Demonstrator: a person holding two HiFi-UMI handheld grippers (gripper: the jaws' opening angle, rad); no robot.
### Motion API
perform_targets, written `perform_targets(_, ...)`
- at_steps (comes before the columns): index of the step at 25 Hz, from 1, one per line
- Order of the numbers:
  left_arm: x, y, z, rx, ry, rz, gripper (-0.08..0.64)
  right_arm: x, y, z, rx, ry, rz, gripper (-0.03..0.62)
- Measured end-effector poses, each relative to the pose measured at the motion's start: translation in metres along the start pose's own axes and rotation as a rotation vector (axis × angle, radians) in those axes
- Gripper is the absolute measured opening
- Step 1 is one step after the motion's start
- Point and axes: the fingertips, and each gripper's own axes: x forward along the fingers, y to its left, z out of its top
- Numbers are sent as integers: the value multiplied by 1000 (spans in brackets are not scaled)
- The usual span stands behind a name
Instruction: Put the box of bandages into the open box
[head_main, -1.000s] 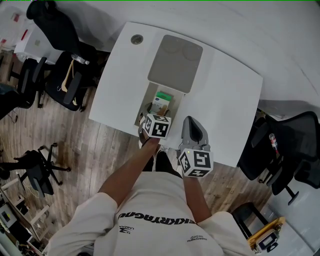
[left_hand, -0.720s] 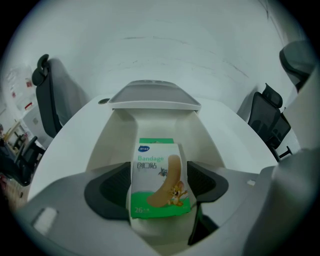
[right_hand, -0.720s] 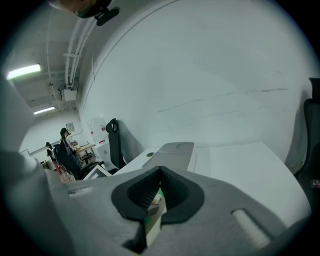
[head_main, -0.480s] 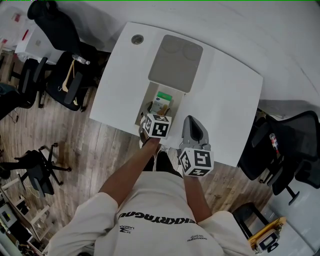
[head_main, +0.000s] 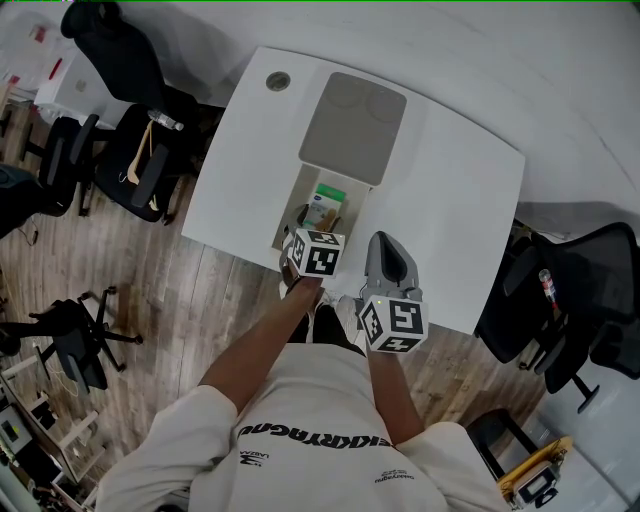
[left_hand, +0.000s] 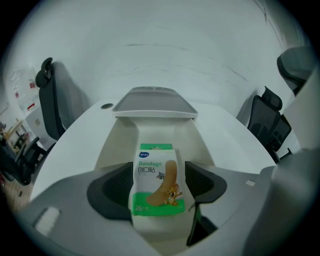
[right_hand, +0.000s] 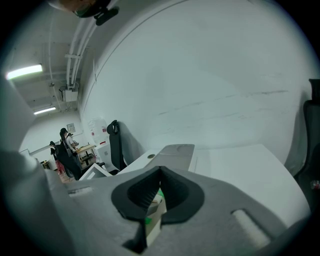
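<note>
the bandage box (left_hand: 156, 170) lies flat inside the open box (left_hand: 117, 145) on the white table (head_main: 450, 200), between the jaws of the left gripper (left_hand: 159, 187), which stand wide apart and have just been closing a little. the right gripper (right_hand: 160, 182), just right of the open box, is closed on nothing.

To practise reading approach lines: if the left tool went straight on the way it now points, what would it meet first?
Most likely the bandage box, lying in the open box between the parted jaws of the left tool, which have just been closing slightly. How near it is, the pictures leave unclear.
</note>
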Motion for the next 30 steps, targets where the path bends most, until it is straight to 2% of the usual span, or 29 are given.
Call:
perform_targets(9,-10,1,1,7,-17,6,287,-4,3,3,-4,-12,0,-2)
perform_targets(15,-19,1,4,11,-39,7,284,-8,7,5,-9,-21,6,-2)
perform_targets(30,-43,2,11,31,-88,6,187,-16,13,13,-25,-36,8,-2)
